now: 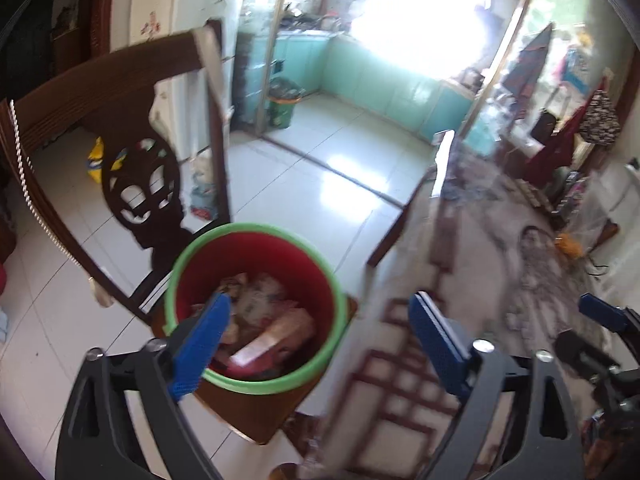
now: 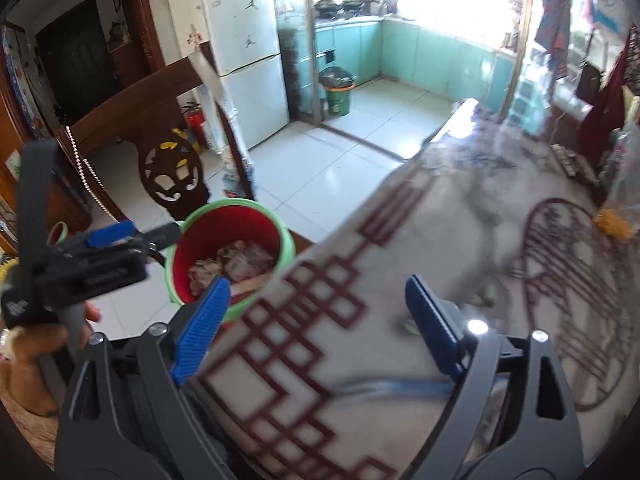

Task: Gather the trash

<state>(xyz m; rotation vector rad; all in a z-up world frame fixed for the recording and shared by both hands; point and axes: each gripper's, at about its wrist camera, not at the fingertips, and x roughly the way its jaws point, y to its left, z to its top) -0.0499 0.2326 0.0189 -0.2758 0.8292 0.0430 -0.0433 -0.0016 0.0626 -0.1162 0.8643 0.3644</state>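
A: Item one, left gripper (image 1: 318, 332). Condition?

B: Jaws spread wide, nothing between the blue pads (image 1: 202, 346). Points down over the gap between bin and table.

A: Item two, right gripper (image 2: 320, 320).

B: Same: fully apart, empty. It hangs over the table (image 2: 460, 216), with a patterned cloth under it.

A: Item three, the trash.

B: Wrappers and paper scraps (image 1: 264, 320) sit inside the red bin (image 1: 260, 268) with a green rim. In the left view the bin lies at eleven o'clock from the gripper, just beyond the left pad. It stands on a wooden stool (image 1: 256, 412), close against the table edge.

A: Hazards?

B: My judgement: the bin is perched, not on the floor. A knock on its rim from the left pad could tip it off the stool and spill everything. The two grippers are also near each other; the left one shows at nine o'clock in the right view, so a crossing swing could clash.

A: Edges and room?

B: A carved chair back (image 1: 140, 184) crowds ten o'clock. The table edge runs at one o'clock. Open tiled floor (image 1: 320, 152) lies at twelve. Small bits on the cloth are too blurred to name.
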